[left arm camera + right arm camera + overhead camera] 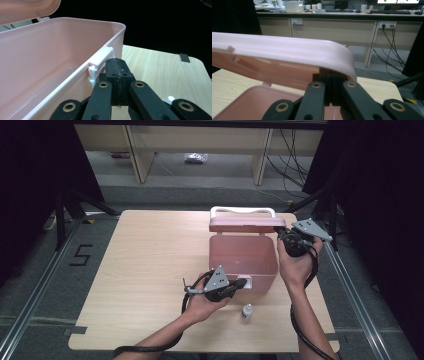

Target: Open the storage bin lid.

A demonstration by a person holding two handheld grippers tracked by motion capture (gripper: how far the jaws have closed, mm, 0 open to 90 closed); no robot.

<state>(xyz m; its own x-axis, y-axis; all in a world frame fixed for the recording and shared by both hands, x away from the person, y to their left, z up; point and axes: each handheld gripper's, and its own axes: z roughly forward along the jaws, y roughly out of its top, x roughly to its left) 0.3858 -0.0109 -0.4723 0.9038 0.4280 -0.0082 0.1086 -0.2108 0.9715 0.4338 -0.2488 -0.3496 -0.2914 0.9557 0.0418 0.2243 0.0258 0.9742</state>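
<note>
A pink plastic box (243, 256) stands open on the wooden table, its inside bare. Its lid (246, 224) is raised at the back, with a white handle (243, 210) on top. My left gripper (242, 284) is shut and empty, its tips (117, 72) right beside the white latch (99, 65) on the box's front wall. At the lid's right end is my right gripper (281, 234), also shut. Its tips (331, 80) sit under the lid's rounded corner (337, 56); I cannot tell if they touch it. A small white bottle (246, 311) stands in front of the box.
The table's left half (150, 265) is bare wood. Black curtains hang on both sides. Behind the table stand pale desks (332, 30) with cables (390, 50) trailing to the floor. A tape mark shaped like a 5 (80, 255) is on the floor at left.
</note>
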